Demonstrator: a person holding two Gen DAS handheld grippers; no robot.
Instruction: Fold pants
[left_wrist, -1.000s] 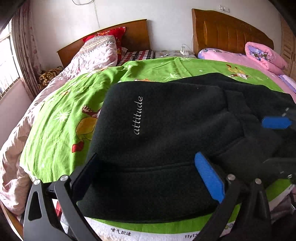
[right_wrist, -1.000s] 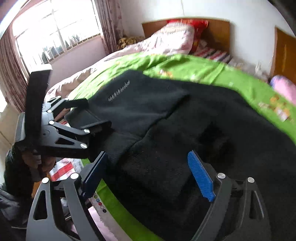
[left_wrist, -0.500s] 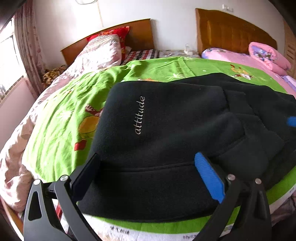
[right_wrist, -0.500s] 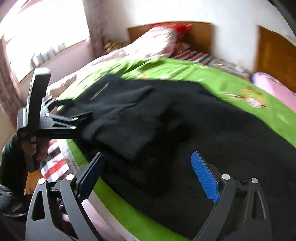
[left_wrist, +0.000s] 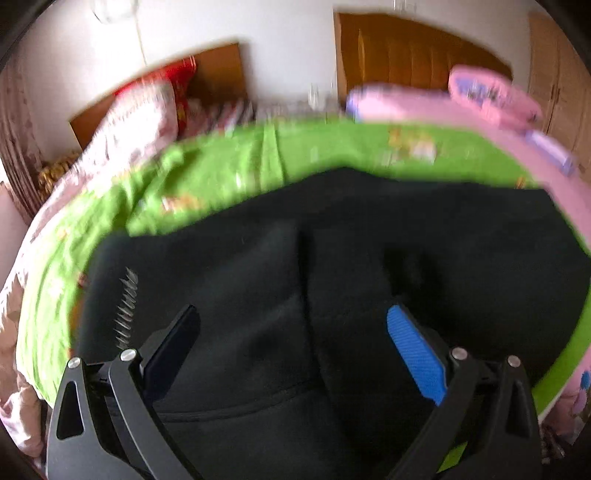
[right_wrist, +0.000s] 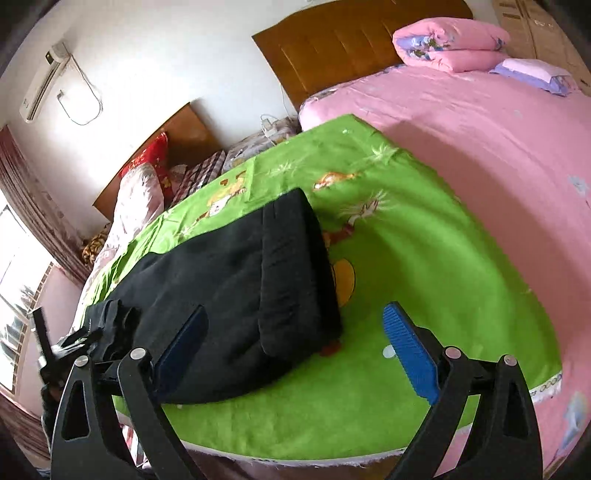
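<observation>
Green bedsheet (right_wrist: 424, 258), black pants (right_wrist: 240, 295) folded, cuffs visible rightward

Home bedroom. Ahead of right gripper (right_wrist: 295, 339): green cartoon sheet (right_wrist: 424, 258) over a bed, pink bed (right_wrist: 480, 122) beyond to its right with folded quilt (right_wrist: 450, 48). Two wooden headboards (right_wrist: 354, 40) against white wall. Air conditioner (right_wrist: 44, 81) high at left; curtained window (right_wrist: 14, 295) far left.
</observation>
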